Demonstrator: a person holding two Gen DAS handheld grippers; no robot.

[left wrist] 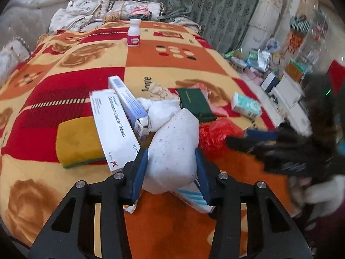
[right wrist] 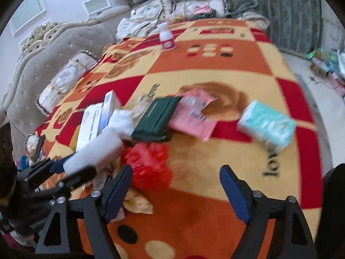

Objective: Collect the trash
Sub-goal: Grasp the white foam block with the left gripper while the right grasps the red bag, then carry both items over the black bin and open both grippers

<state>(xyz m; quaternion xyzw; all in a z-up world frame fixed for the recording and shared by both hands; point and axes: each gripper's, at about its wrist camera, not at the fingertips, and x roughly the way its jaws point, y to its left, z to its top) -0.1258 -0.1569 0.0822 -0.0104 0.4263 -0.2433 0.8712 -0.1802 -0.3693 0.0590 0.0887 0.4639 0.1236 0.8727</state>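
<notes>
My left gripper (left wrist: 171,161) is shut on a white foam chunk (left wrist: 174,149), held above the patterned blanket (left wrist: 151,64). The chunk also shows in the right wrist view (right wrist: 97,151), with the left gripper (right wrist: 64,170) around it. My right gripper (right wrist: 175,185) is open and empty above the blanket, just right of a crumpled red plastic bag (right wrist: 148,161). In the left wrist view the right gripper (left wrist: 254,138) is a blur beside the red bag (left wrist: 215,133). White medicine boxes (left wrist: 114,127), crumpled tissue (left wrist: 159,110), a pink wrapper (right wrist: 192,116) and a tissue pack (right wrist: 267,127) lie around.
A yellow sponge (left wrist: 77,142), a dark green wallet (left wrist: 196,103) and a small white bottle (left wrist: 134,33) sit on the bed. Pillows (left wrist: 86,15) and a headboard (right wrist: 54,49) are at the far side. Cluttered floor items (left wrist: 269,64) lie to the right.
</notes>
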